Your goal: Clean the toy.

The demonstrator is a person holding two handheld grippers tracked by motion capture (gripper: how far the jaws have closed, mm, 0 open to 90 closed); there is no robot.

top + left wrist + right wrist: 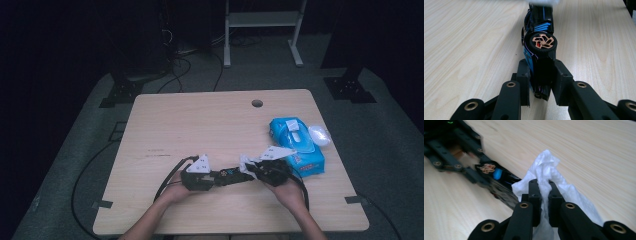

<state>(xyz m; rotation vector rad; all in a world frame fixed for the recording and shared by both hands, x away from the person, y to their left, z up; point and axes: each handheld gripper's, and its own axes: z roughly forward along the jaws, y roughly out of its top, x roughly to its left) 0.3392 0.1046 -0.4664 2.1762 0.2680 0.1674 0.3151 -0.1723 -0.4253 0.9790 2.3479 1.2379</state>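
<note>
A black and blue toy car (539,47) with copper wheel rims lies on its side on the wooden table, its rear end clamped in my left gripper (541,77). In the high view the toy car (231,175) stretches between my two hands. My right gripper (543,195) is shut on a crumpled white wet wipe (547,173), and the wipe (246,162) rests against the car's far end. In the right gripper view the car (499,180) sits just left of the wipe, with the left gripper's black fingers (471,142) behind it.
A blue pack of wet wipes (296,145) lies at the table's right side, with a white lid-like object (319,135) beside it. A round cable hole (257,103) is near the far edge. Cables trail off the table's left front.
</note>
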